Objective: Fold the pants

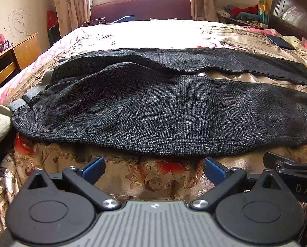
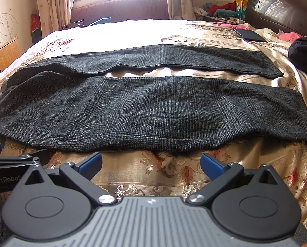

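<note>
The pants [image 1: 153, 111] are spread flat across the bed [image 1: 145, 177], waistband off to my left, both legs running right with a strip of bedspread showing between them. Looks like a soft, thickish knit, so I'd guess it drapes and sags rather than holds shape, and that satin cover probably lets it slide. I'd pinch the near leg's long edge, one hold by the waist and one by the hem, then flip it over the far leg. My left gripper [image 1: 153, 167] and right gripper [image 2: 151, 165] both hover just short of that edge, jaws wide apart, empty. A phone [image 2: 250, 35] and a dark bundle [image 2: 304, 53] lie well off right, not in the way.
</note>
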Demonstrator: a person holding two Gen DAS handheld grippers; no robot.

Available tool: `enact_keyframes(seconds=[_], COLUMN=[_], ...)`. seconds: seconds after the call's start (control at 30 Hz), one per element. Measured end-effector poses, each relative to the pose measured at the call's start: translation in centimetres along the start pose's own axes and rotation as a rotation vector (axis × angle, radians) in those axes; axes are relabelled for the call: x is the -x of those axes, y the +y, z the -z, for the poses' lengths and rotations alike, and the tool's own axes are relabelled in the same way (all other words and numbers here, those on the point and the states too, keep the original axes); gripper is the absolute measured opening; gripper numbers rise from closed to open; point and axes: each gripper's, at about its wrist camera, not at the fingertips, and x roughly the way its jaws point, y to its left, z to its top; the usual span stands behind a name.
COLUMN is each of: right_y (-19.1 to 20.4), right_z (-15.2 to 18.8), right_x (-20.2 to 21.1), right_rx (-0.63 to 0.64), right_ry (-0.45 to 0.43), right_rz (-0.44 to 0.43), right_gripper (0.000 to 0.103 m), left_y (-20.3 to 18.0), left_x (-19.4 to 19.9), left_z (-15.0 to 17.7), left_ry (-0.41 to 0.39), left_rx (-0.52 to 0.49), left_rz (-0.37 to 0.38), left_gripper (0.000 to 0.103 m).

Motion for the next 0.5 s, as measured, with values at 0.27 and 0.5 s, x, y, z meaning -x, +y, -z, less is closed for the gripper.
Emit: enact_keyframes(seconds=[0.27, 0.5], right_y=[-0.02, -0.04], right_z=[-0.02, -0.07], right_x=[0.01, 0.06], right_rx=[-0.001, -0.001], right_ry=[0.000, 0.001], right_rz=[0.000, -0.001], right_gripper=[0.101, 0.101], left_y=[0.00, 0.07], left_x=[0.02, 0.04], left_z=[-0.03, 0.04], left_ry=[0.000, -0.001], left_rx=[0.001, 0.001], left_rz=[0.001, 0.000], left_gripper=[0.103, 0.103])
